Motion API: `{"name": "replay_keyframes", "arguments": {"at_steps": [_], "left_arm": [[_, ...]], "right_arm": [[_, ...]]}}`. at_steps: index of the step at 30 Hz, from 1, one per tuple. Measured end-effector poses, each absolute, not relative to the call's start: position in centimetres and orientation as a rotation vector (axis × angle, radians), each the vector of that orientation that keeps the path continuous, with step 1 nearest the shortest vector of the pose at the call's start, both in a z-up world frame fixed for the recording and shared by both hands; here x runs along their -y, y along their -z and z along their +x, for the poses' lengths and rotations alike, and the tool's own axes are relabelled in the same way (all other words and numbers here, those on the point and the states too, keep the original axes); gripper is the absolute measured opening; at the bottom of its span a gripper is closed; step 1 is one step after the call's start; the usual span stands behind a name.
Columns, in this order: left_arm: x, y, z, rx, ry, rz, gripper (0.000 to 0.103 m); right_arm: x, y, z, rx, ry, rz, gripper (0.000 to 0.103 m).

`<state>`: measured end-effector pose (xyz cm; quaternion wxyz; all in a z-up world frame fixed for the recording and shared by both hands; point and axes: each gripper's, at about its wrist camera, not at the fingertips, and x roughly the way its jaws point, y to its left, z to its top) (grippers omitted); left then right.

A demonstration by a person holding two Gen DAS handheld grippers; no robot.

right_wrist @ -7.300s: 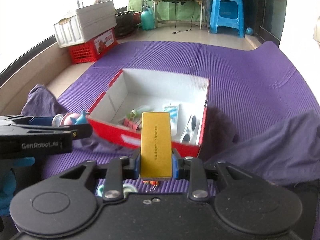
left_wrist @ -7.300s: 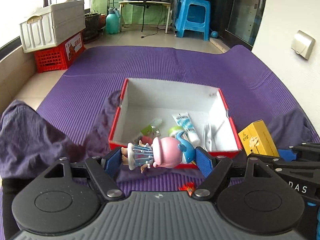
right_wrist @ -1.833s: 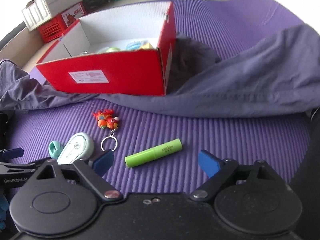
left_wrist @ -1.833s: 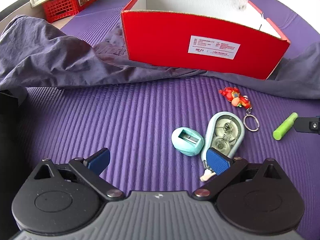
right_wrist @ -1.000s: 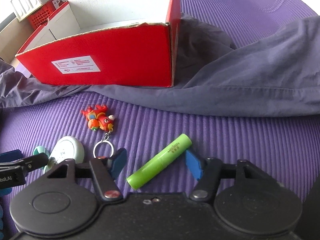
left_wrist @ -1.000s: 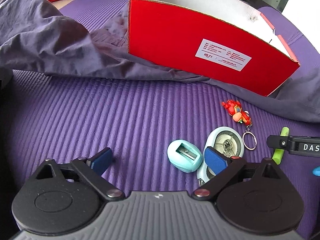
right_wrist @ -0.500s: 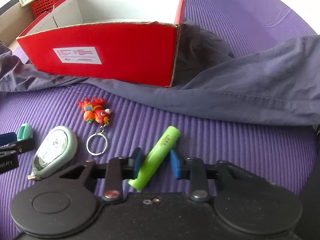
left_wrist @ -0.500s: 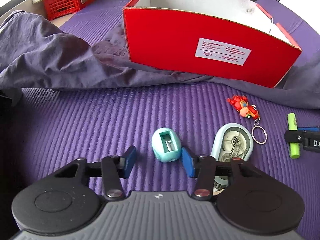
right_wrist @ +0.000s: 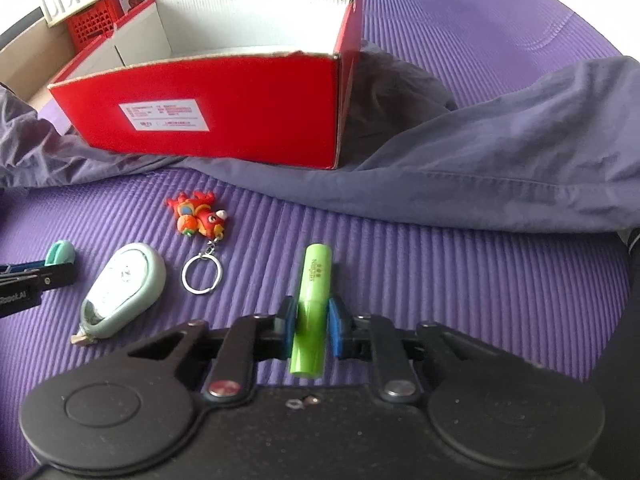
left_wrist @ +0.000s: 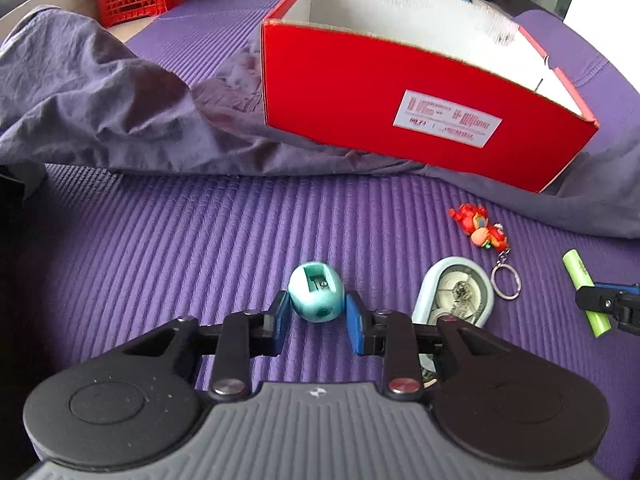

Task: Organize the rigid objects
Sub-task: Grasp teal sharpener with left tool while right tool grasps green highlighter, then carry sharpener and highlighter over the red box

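Currently left gripper [left_wrist: 317, 314] fingers have just closed and pinch the teal sharpener [left_wrist: 316, 297] on the purple mat [left_wrist: 160, 248]. Right gripper [right_wrist: 312, 326] pinches the green marker [right_wrist: 312, 312], its print too small to read. Red box [right_wrist: 224, 120] has a white label, text blurred. "…bot.AI" shows on the left gripper in right view. Tape dispenser [right_wrist: 124, 288] and keychain [right_wrist: 198, 222] lie between them.

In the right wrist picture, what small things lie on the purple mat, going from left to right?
Teal pencil sharpener at the far left, then pale green correction tape dispenser, red keychain figure with its ring, then green highlighter clamped in the right tongs.
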<state>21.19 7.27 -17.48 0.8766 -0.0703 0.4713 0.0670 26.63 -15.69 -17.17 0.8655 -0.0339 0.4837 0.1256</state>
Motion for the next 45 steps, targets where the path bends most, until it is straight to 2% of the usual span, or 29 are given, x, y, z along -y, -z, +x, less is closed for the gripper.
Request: {"name": "replay_keyframes", "arguments": {"at_steps": [12,13,15,27,31,34,35,36,37,38,45], "left_arm": [[-6.7,13.6,20.1,-0.930,-0.108,-0.148,0.025],[-6.8,13.5,20.0,-0.929,-0.104,-0.154,0.021],[-7.0,13.4,19.9,-0.931,-0.101,-0.160,0.018],[-7.6,15.8,20.7,-1.012,-0.072,-0.171,0.020],[-7.9,17.1,21.5,-1.034,-0.065,-0.165,0.029],[-8.1,17.1,21.7,-1.030,-0.058,-0.201,0.030],[-8.2,17.0,21.7,-1.021,-0.059,-0.210,0.035],[-8.3,16.9,21.7,-1.017,-0.056,-0.217,0.043],[-8.4,17.0,21.8,-1.015,-0.055,-0.224,0.069],[-8.6,17.0,21.8,-1.014,-0.060,-0.224,0.081],[-9.0,18.2,22.9,-1.041,-0.093,-0.204,0.081]], "right_arm": [[16.1,11.9,24.5,-0.929,-0.323,-0.012,0.016],[16.1,11.5,24.3,-0.921,-0.328,-0.008,0.016],[16.2,10.9,24.0,-0.910,-0.335,-0.003,0.016],[16.7,10.8,23.3,-0.918,-0.354,0.025,0.016],[16.9,11.4,23.5,-0.932,-0.355,0.038,0.016],[17.0,11.8,23.6,-0.942,-0.355,0.047,0.016],[17.0,11.8,23.6,-0.943,-0.355,0.049,0.016],[17.0,11.9,23.7,-0.944,-0.358,0.050,0.016],[17.0,11.9,23.7,-0.944,-0.359,0.052,0.016],[17.0,11.9,23.8,-0.945,-0.360,0.054,0.016],[16.9,12.3,24.4,-0.951,-0.357,0.056,0.016]]}}
